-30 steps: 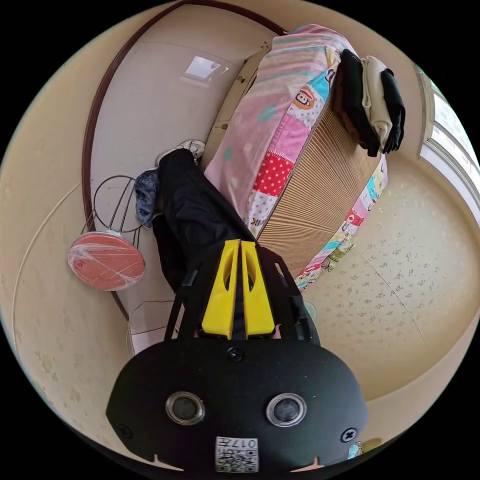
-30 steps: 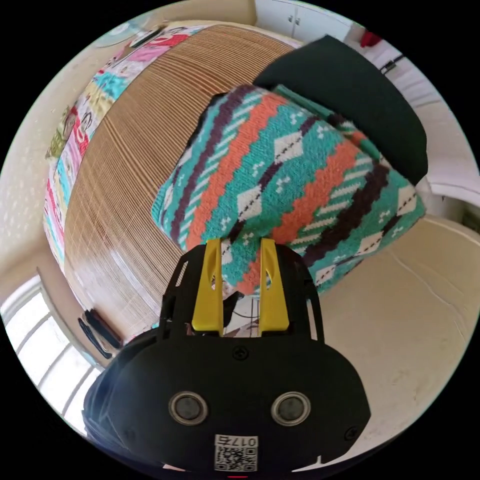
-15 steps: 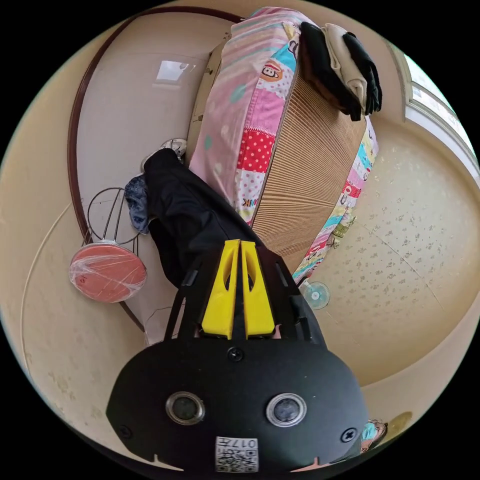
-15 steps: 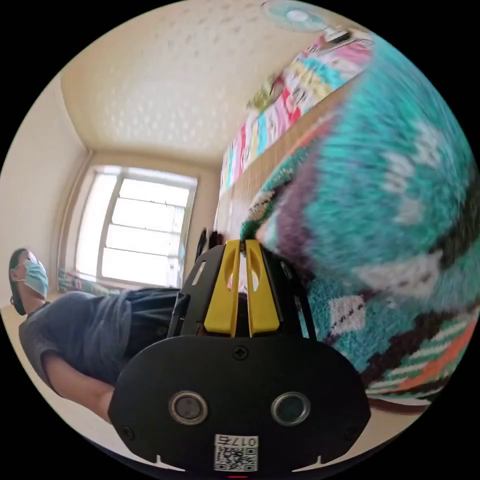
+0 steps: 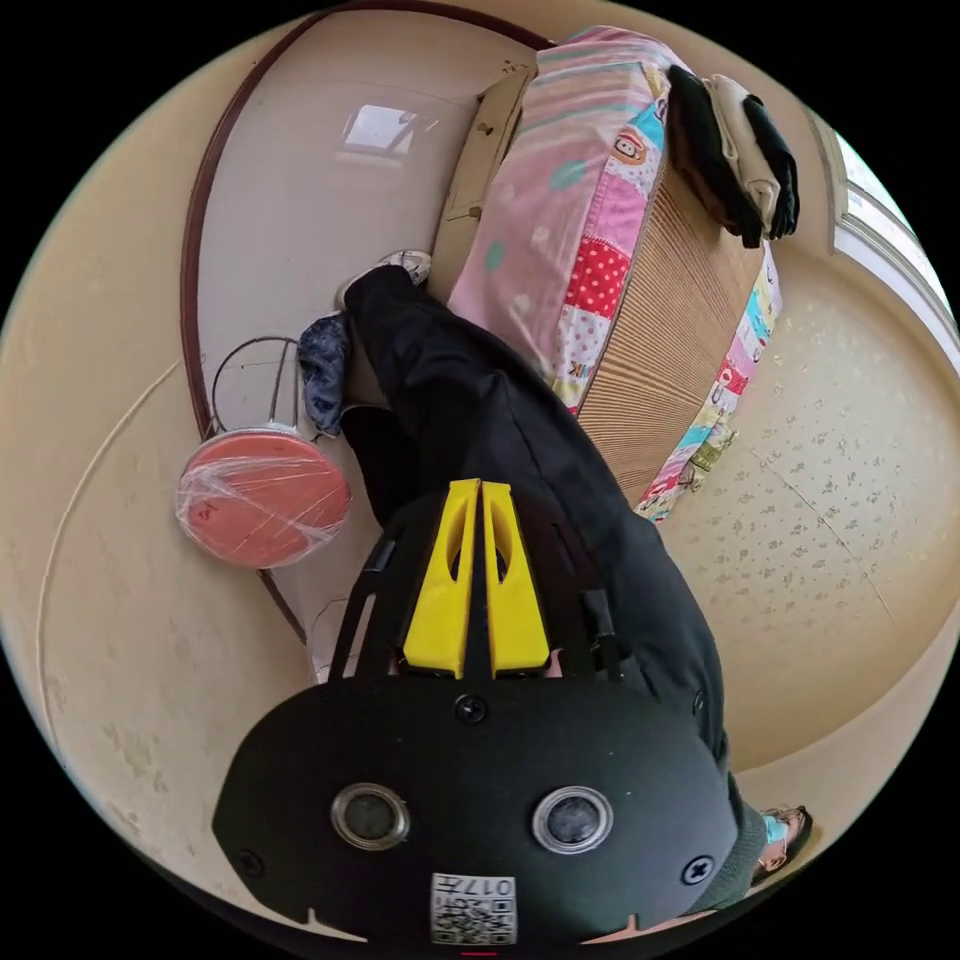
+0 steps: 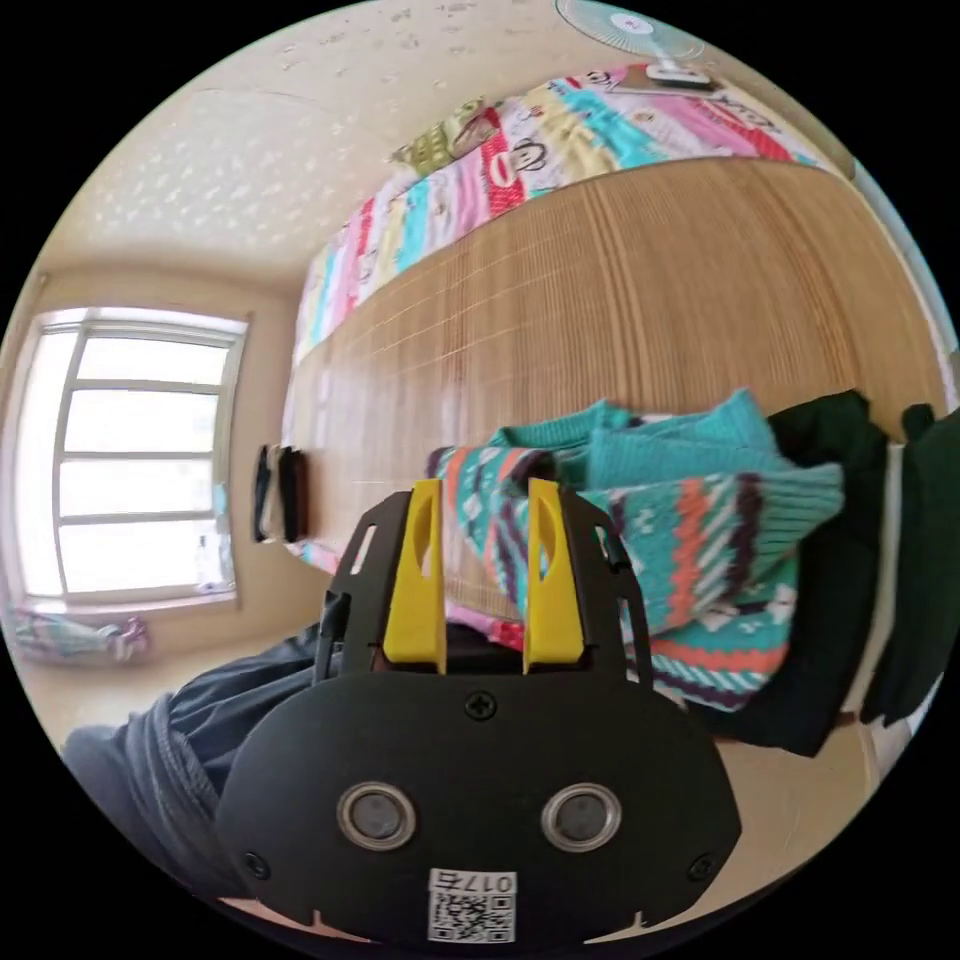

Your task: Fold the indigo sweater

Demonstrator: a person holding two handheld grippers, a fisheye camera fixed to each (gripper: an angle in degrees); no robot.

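From the right gripper view I see the sweater (image 6: 700,540) lying in a loose, rumpled heap on the bed, near the edge closest to me. It is a thick knit with teal ground, crossed by bands of orange and dark indigo-purple zigzag, with white diamond shapes between them. One plain teal ribbed part is turned over on top. Its far side rests against a dark green garment (image 6: 830,600), which is soft and matte and partly under it.

My right hand-held gripper (image 6: 485,487) is released: the two yellow jaws stand apart with nothing between them, just short of the sweater's near edge. I cannot tell whether they touch it.

The bed carries a bamboo mat (image 6: 620,300), tan and finely slatted, laid over a patchwork sheet (image 6: 520,150) of bright cartoon prints. A window (image 6: 130,450) glows at the left.

In the left gripper view my left hand-held gripper (image 5: 480,487) is clenched, the yellow jaws pressed side by side with no cloth visible between them. Behind it runs a person's black trouser leg (image 5: 480,400), smooth and slightly shiny. Beside it stands a round stool (image 5: 262,497) with wire legs and a red seat wrapped in clear film. A stack of folded clothes (image 5: 735,165), black and cream, sits at the mat's far end.
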